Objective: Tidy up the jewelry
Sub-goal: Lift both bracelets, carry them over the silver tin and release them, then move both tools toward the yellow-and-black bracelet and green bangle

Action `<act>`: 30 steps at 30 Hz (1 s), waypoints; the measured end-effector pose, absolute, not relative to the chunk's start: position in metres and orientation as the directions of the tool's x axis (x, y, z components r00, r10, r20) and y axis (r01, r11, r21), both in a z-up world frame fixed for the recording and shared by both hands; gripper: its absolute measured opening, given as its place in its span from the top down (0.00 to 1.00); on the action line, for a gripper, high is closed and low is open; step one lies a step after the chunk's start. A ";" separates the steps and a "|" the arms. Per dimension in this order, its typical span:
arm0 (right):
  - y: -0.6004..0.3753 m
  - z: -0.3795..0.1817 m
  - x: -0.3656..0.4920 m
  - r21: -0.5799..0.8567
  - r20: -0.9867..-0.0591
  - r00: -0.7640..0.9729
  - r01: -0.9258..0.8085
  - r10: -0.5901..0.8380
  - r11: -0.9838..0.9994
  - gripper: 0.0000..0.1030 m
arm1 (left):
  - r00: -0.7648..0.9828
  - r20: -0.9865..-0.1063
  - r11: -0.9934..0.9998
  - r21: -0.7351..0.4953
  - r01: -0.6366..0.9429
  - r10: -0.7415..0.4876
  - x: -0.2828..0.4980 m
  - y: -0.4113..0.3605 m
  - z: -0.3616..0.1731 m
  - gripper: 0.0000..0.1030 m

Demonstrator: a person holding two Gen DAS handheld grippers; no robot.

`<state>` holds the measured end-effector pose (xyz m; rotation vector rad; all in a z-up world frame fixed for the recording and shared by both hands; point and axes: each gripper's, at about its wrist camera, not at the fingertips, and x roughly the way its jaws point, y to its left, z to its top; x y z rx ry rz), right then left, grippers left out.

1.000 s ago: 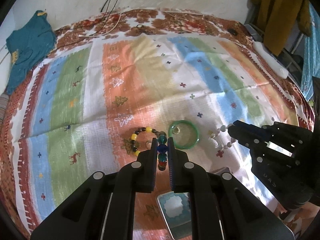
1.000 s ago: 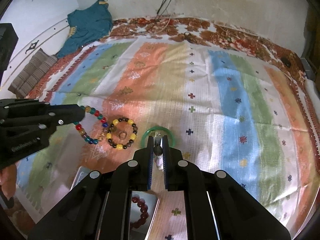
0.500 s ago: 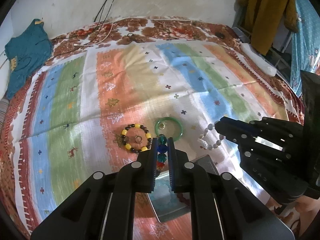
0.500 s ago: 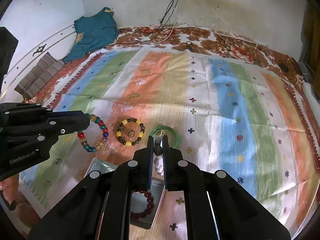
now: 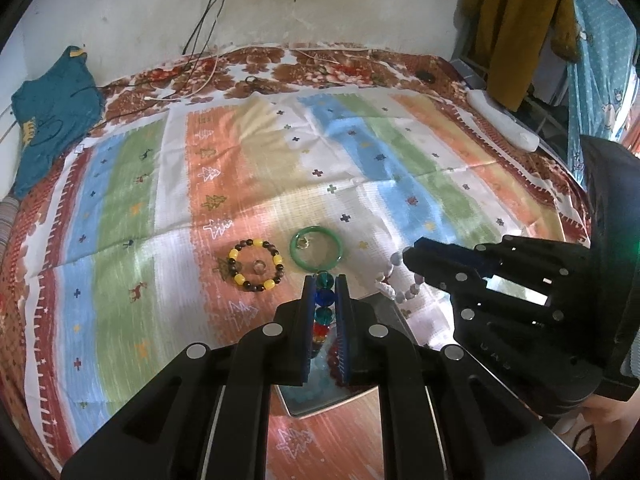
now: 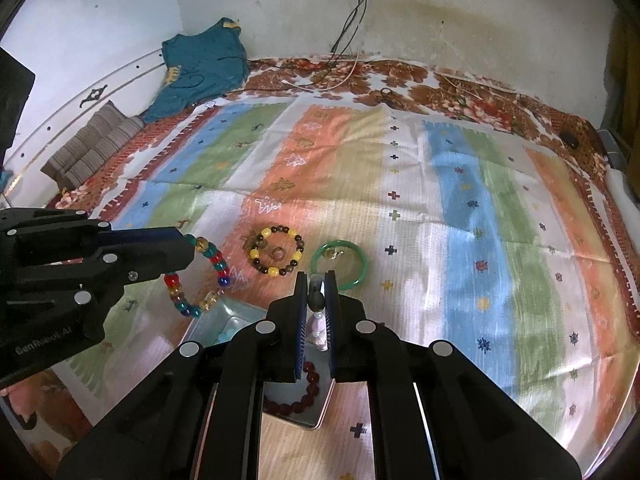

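Jaws on both sides are clamped: our left gripper point(image 5: 325, 280) pinches the multicoloured bead bracelet point(image 6: 200, 280), our right gripper point(image 6: 317, 300) the pale bead bracelet point(image 5: 400, 280). Both loops dangle over the metal tin point(image 6: 256, 316), which already holds a dark red bracelet point(image 6: 304, 392). We judge these light, floppy and slippery (beads roll), so grip across the strand. At twelve o'clock of the tin lie the yellow-and-brown bracelet point(image 5: 256, 266) and stiff green bangle point(image 5: 317, 247).

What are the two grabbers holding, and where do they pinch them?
Left gripper pinches the colorful bead bracelet by its beads. Right gripper pinches the pale bead bracelet by its beads too.
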<state>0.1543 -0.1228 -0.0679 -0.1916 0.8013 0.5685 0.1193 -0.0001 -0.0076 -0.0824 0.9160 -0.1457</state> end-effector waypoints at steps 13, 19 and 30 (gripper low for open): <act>-0.127 -0.069 0.133 0.055 -0.726 0.537 -0.576 0.429 0.816 0.91 | 0.613 -0.773 0.986 -0.151 0.075 -0.165 0.098 -0.001 -0.009 0.91; -0.125 -0.071 0.130 0.045 -0.729 0.538 -0.579 0.423 0.814 0.91 | 0.612 -0.777 0.988 -0.148 0.049 -0.147 0.093 0.001 -0.013 0.90; -0.138 -0.077 0.145 0.043 -0.754 0.547 -0.512 0.364 0.858 0.65 | 0.627 -0.773 0.988 -0.154 -0.036 -0.098 0.097 0.020 -0.012 0.73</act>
